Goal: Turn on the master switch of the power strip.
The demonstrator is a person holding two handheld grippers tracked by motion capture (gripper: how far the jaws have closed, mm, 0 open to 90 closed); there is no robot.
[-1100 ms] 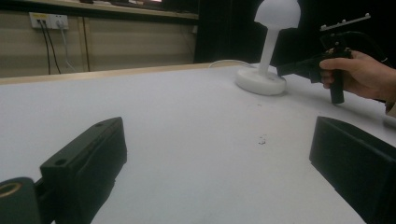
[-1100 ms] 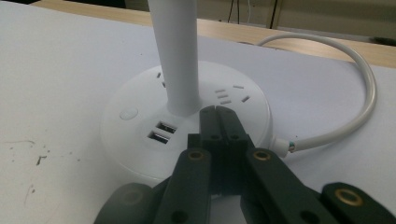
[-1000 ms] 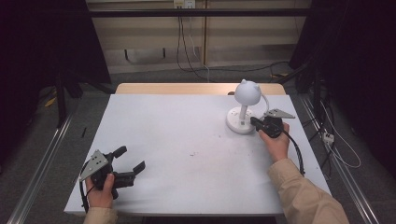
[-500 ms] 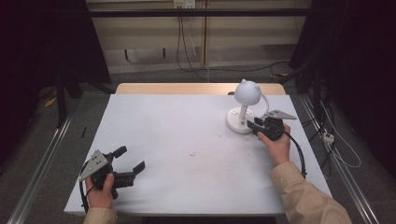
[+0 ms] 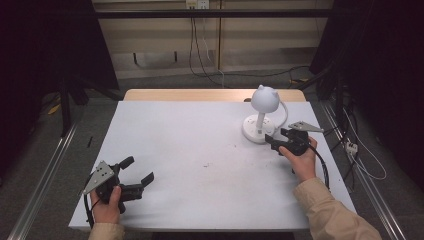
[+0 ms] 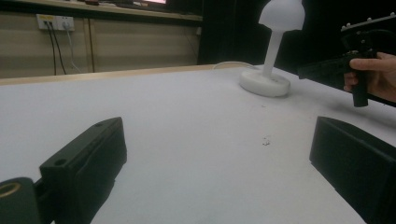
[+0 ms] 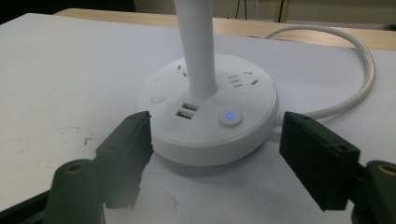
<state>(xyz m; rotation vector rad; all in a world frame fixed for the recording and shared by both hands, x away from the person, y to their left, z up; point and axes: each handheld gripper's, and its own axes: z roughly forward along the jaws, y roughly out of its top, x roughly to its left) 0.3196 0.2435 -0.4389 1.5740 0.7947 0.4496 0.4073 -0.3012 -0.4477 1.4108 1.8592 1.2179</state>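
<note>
Your right gripper (image 7: 212,154), jaws wide open and empty, straddles the desk lamp base (image 7: 208,112) centre frame, stem upright dead ahead; left gripper (image 5: 131,181), lower left, open, empty, well apart.

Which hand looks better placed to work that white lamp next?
The right gripper: its open jaws flank the lamp base. The left gripper sits at the table's near left corner, far away.

White-topped desk (image 5: 200,150) with wooden far edge; beige panelled wall (image 5: 210,40) behind, wall sockets (image 5: 196,4), black cables (image 5: 200,50) hanging; grey floor (image 5: 45,150), dark surroundings.
</note>
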